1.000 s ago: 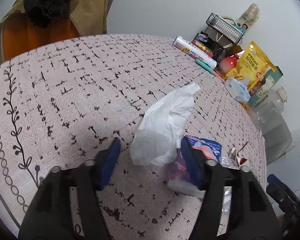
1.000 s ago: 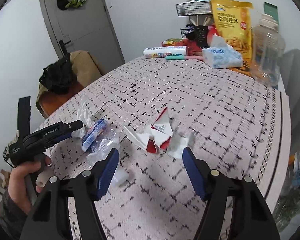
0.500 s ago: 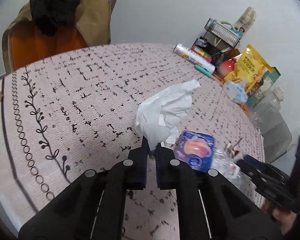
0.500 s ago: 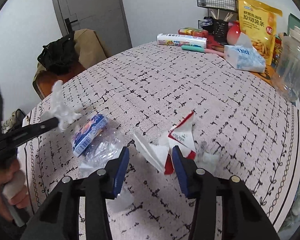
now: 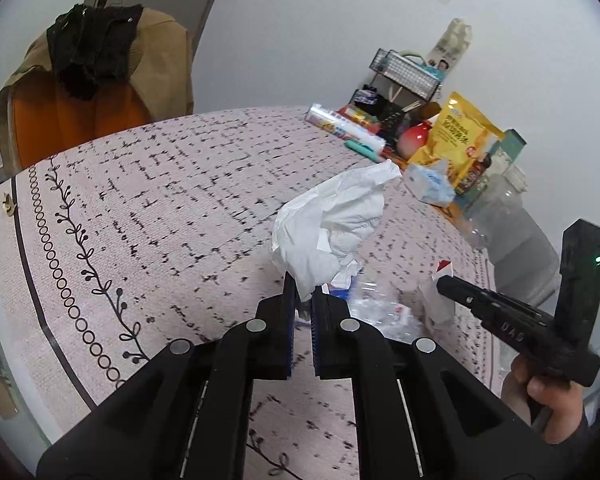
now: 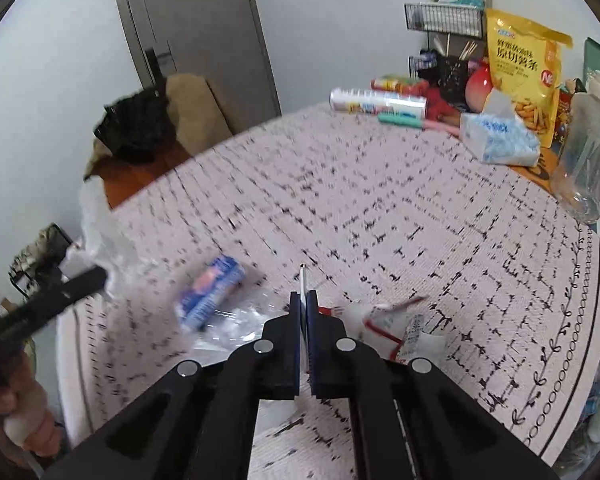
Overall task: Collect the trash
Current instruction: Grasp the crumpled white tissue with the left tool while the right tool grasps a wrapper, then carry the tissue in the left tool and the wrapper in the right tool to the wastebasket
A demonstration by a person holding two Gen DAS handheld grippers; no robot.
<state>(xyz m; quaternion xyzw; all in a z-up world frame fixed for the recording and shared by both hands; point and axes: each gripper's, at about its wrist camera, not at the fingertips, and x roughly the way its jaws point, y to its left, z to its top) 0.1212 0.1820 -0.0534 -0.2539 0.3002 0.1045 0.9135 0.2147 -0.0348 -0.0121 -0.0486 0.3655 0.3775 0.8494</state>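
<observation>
Tissue (image 5: 332, 224) pinched in left tongs (image 5: 303, 300); wrapper (image 6: 384, 320) in right tongs (image 6: 303, 300).

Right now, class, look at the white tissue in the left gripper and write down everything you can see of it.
The tissue is a crumpled sheet of thin white paper, soft and creased, with folds and a torn-looking lower edge. The left gripper is shut on its bottom corner, so it stands up above the fingertips, its pointed top leaning right. It appears lifted off the patterned tablecloth. In the right wrist view it shows blurred at the left edge. Only the gripper appears to touch it.
</observation>
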